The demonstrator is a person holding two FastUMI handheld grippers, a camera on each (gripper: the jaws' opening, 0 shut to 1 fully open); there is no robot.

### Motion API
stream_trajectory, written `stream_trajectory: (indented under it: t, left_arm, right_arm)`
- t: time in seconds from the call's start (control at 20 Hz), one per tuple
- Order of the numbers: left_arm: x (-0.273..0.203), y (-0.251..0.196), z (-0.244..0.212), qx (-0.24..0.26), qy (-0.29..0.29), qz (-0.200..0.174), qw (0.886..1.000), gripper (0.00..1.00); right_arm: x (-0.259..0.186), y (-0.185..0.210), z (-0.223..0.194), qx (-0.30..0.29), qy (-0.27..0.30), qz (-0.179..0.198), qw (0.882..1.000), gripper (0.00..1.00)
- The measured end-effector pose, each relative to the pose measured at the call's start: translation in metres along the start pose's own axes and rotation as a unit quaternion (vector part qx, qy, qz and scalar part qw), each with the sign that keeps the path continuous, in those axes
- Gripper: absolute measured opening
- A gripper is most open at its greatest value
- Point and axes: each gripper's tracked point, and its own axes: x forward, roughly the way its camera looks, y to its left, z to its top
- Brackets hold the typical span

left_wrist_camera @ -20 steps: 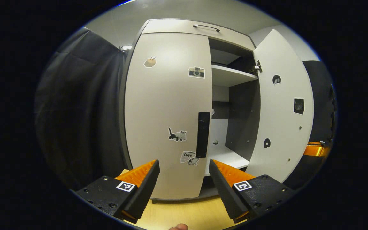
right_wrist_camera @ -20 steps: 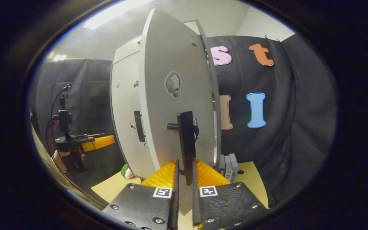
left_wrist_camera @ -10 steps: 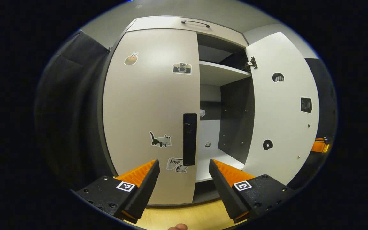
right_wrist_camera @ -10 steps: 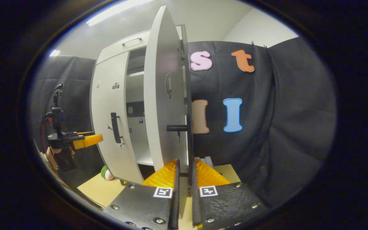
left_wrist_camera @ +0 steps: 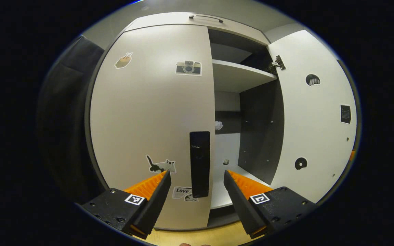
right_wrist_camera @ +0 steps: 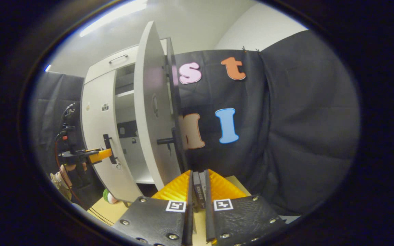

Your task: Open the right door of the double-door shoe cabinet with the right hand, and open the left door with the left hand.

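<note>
1. Black cloth is hanging along the left edge of the left gripper view, and a strip of yellow desk (left_wrist_camera: 197,235) is showing at the bottom. The shoe cabinet (left_wrist_camera: 169,29) is filling the centre of the frame: its left door (left_wrist_camera: 149,119) is sitting closed, while the right door (left_wrist_camera: 315,123) is standing swung out at the right of the frame, exposing a shelf (left_wrist_camera: 238,73).
2. Judging by this, the right-door step looks done and the left-door step is in hand. The left gripper (left_wrist_camera: 197,191) is hovering with its fingers wide apart, holding nothing; the black handle (left_wrist_camera: 199,164) is sitting between them in the picture, apparently not touched. The next move calls for closing on that handle and pulling outward along the hinge arc.
3. Dark cloth is covering the right half of the right gripper view. The right door (right_wrist_camera: 152,112) is standing edge-on at centre left, its handle (right_wrist_camera: 169,140) above the right gripper (right_wrist_camera: 197,198). The fingers are sitting nearly together; whether they are clamping anything I cannot tell. The left gripper (right_wrist_camera: 91,155) is pointing at the left door's handle (right_wrist_camera: 108,148) at the far left.
</note>
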Motion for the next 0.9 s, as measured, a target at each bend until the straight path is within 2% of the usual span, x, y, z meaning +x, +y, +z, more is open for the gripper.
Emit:
stream_trajectory:
  t: [0.1,0.2,0.35,0.45,0.5,0.6,0.7,0.8,0.9]
  left_arm:
    - [0.011,0.001,-0.002,0.0,0.003,0.008,1.0,0.93]
    - [0.022,0.003,-0.004,0.008,0.008,0.019,1.0,0.82]
    - [0.033,0.007,-0.011,0.016,0.019,0.028,0.999,0.73]
    - [0.034,0.004,-0.01,0.017,0.014,0.022,1.0,0.61]
    - [0.036,-0.002,-0.011,0.016,0.017,0.009,1.0,0.52]
    - [0.035,-0.001,-0.01,0.019,0.019,0.007,1.0,0.35]
    - [0.032,-0.002,-0.012,0.014,0.025,0.0,1.0,0.32]
    - [0.029,-0.002,-0.013,0.005,0.028,-0.009,1.0,0.29]
    - [0.024,-0.002,-0.013,0.005,0.028,-0.02,0.999,0.27]
  right_arm:
    - [-0.006,-0.009,-0.001,0.01,-0.001,-0.013,1.0,0.16]
    - [-0.012,-0.016,-0.001,0.02,-0.002,-0.021,1.0,0.16]
    - [-0.013,-0.024,-0.004,0.019,-0.001,-0.037,0.999,0.16]
    - [-0.013,-0.024,-0.003,0.024,0.0,-0.038,0.999,0.16]
    - [-0.011,-0.023,-0.003,0.025,0.0,-0.037,0.999,0.16]
    - [-0.009,-0.017,-0.005,0.022,0.005,-0.028,0.999,0.16]
    - [-0.005,-0.012,-0.005,0.012,0.009,-0.021,1.0,0.16]
    - [0.002,-0.004,-0.007,0.006,0.015,-0.014,1.0,0.23]
    - [0.007,0.0,-0.01,0.003,0.022,-0.01,1.0,0.34]
